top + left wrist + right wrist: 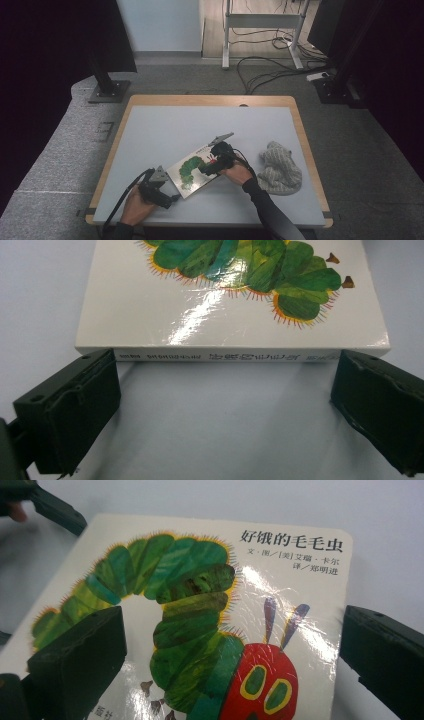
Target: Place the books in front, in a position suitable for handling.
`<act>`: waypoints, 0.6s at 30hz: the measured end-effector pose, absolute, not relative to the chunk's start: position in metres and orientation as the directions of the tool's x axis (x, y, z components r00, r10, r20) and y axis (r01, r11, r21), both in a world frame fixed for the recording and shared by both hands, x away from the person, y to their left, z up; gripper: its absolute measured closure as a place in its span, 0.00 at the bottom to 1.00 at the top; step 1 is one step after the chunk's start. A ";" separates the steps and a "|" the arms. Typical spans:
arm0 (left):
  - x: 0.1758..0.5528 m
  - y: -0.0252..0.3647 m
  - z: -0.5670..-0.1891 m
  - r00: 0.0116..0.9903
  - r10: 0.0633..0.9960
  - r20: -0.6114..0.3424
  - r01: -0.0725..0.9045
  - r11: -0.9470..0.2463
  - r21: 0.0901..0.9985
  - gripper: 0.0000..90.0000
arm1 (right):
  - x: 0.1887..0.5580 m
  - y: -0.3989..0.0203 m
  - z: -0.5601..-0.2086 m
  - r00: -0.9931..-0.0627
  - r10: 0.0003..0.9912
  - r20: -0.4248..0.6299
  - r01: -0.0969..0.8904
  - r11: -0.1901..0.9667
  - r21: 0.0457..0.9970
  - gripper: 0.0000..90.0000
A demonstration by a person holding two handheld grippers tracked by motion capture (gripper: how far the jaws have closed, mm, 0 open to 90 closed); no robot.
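So I've got this board book (192,171) lying flat on the grey table (165,130), a bit right of centre on my side, cover up with the green caterpillar showing. My left gripper (161,190) is down at table level facing the spine edge, jaws spread wide with one at each end of it, not biting anything as far as I can see. My right gripper (218,161) hangs over the cover near the caterpillar's red head, also spread open with nothing in it. My read on how it handles: stiff and chunky, thick card, so it shouldn't flop or bend, and probably light enough for one gripper. The catch is that glossy cover, you can see the glare off it in both gripper views, so I'd bet pads slide if I pinch only flat faces near a corner. I'd go for the spine edge, one jaw under and one on top, deep enough to stop it pivoting. The grey plush toy (280,169) sits well off to the right, not in the way.
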State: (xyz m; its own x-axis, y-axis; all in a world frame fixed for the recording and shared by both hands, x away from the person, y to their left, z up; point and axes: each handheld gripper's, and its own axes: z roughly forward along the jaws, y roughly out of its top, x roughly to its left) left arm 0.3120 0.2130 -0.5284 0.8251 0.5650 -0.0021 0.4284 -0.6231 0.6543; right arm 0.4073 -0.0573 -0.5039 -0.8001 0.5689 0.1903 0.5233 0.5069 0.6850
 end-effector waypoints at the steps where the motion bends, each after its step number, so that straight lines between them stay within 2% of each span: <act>1: 0.312 0.213 -0.528 0.825 0.565 -0.002 0.429 -0.623 0.654 0.00 | 0.407 -0.058 -0.502 -0.801 0.568 0.191 0.521 0.502 0.690 0.00; 9: 0.312 0.213 -0.528 0.825 0.565 0.000 0.427 -0.624 0.654 0.00 | 0.397 -0.064 -0.489 -0.797 0.566 0.212 0.520 0.463 0.718 0.00; 11: 0.312 0.213 -0.528 0.825 0.565 -0.003 0.429 -0.623 0.654 0.00 | 0.394 -0.066 -0.487 -0.810 0.524 0.262 0.529 0.462 0.712 0.13; 13: 0.312 0.213 -0.528 0.825 0.565 -0.002 0.428 -0.623 0.654 0.00 | 0.390 -0.065 -0.487 -0.823 0.471 0.318 0.537 0.461 0.707 0.13; 15: 0.312 0.213 -0.528 0.825 0.565 -0.001 0.428 -0.624 0.654 0.00 | 0.385 -0.060 -0.485 -0.835 0.487 0.255 0.504 0.494 0.708 0.13; 18: 0.312 0.213 -0.528 0.825 0.565 -0.003 0.429 -0.623 0.654 0.00 | 0.386 -0.059 -0.484 -0.843 0.486 0.233 0.491 0.515 0.702 0.14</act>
